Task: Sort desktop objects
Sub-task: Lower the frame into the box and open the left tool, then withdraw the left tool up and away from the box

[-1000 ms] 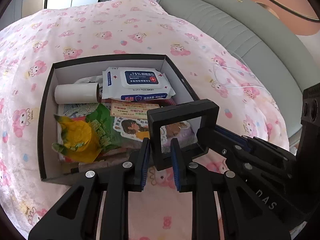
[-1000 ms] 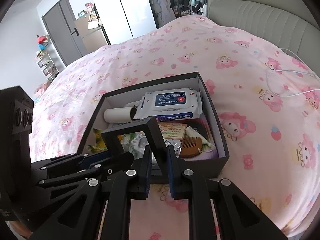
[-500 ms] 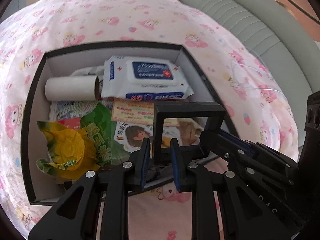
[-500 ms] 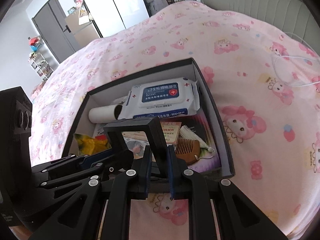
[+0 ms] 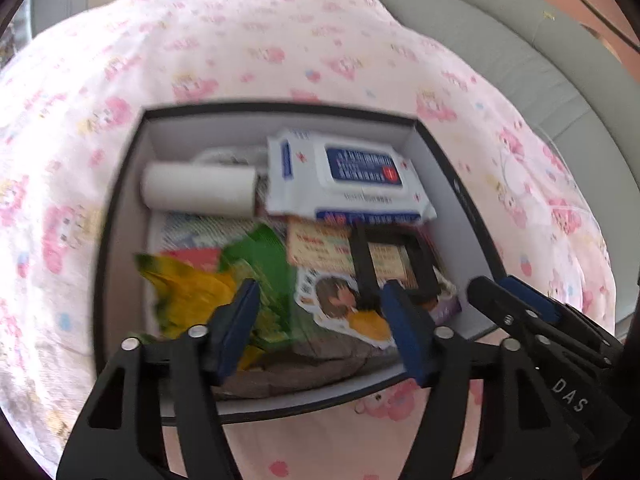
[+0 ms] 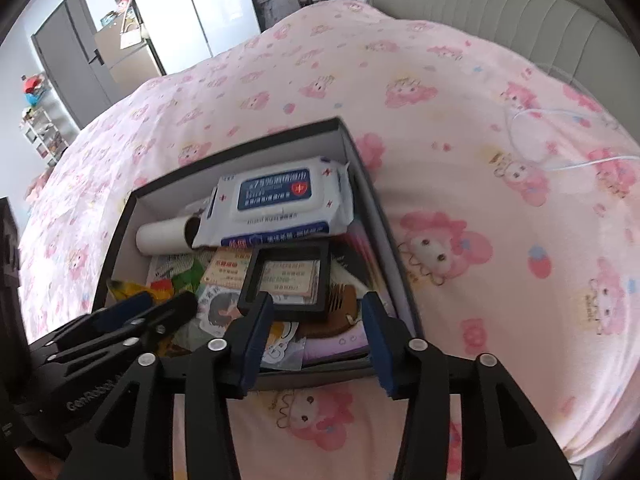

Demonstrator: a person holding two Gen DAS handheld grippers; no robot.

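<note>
1. Bedroom; bed with pink cartoon-print sheet (image 6: 460,128) is the work surface; grey padded headboard (image 6: 520,12) behind it; grey door (image 6: 68,68) and cluttered shelf at far left; thin white cable (image 6: 560,140) on the sheet, well right of the box.
2. Landmark: black open box (image 6: 384,216) sitting on the sheet, white inside, already fairly full.
3. Change: half a second ago both grippers were clamped on the black picture frame (image 6: 286,280), holding it above the box's near edge; now the frame is inside the box, near-right part, lying tilted on cards and a wooden comb (image 6: 340,300).
4. Left gripper (image 5: 320,316): jaws have just been opening, now spread, nothing pinched; the frame sits beyond the right finger, apart from the pads as far as motion blur allows.
5. Right gripper (image 6: 316,328): jaws have just been opening too, spread wide; frame's near edge just beyond the left fingertip, not clamped.
6. Box contents relative to frame: wet-wipes pack (image 6: 280,204) behind it at the far wall; white roll (image 6: 164,236) far-left; yellow-green snack bag (image 5: 208,292) left.
7. Read: frame drop looks done; next job likely pulling both grippers clear without nudging it.
</note>
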